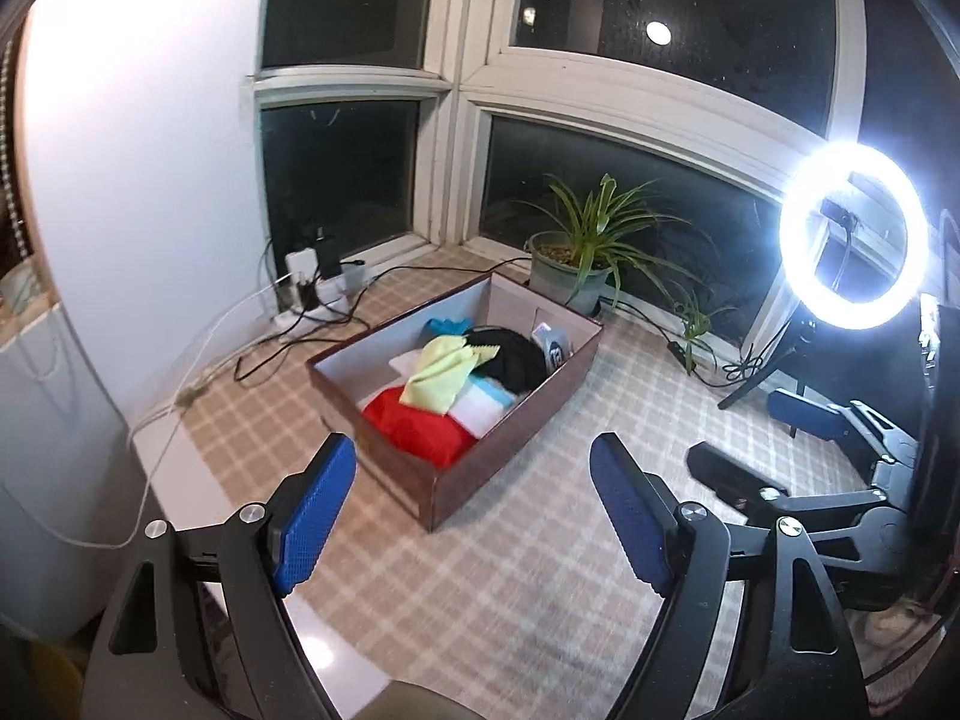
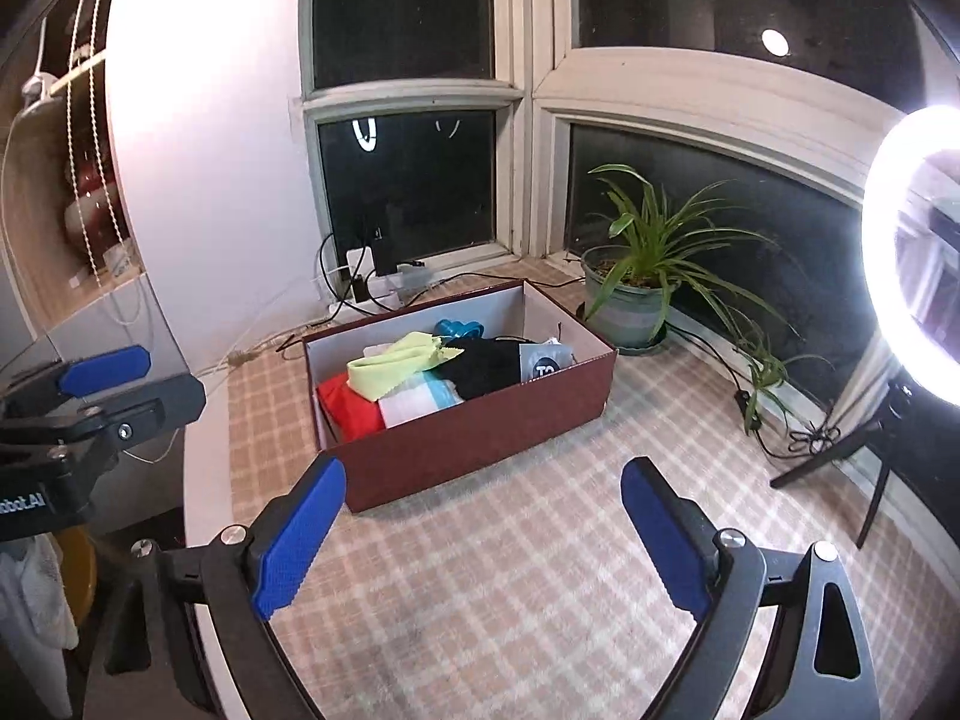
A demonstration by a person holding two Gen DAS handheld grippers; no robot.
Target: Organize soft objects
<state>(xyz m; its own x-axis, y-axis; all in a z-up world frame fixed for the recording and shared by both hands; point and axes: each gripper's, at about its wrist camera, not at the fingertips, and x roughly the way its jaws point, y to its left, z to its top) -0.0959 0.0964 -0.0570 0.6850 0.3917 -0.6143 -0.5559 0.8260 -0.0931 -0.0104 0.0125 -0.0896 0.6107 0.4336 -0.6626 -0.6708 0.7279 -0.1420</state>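
A dark red cardboard box [image 1: 480, 480] stands on the checked tablecloth; it also shows in the right wrist view [image 2: 480, 438]. Inside lie a red cloth [image 1: 414, 426], a yellow-green cloth [image 1: 441, 369], a white and light blue cloth [image 1: 483, 405], a black cloth [image 1: 516, 354], a blue item [image 1: 447, 325] and a grey packet [image 1: 555, 345]. My left gripper [image 1: 474, 510] is open and empty, hovering in front of the box's near corner. My right gripper [image 2: 483, 540] is open and empty, in front of the box's long side. Each gripper shows at the edge of the other's view.
A potted plant [image 1: 576, 258] stands by the window behind the box. A bright ring light on a tripod [image 1: 852, 234] stands at the right. A power strip with chargers and cables [image 1: 312, 294] lies at the back left. The table edge [image 1: 180, 480] runs at the left.
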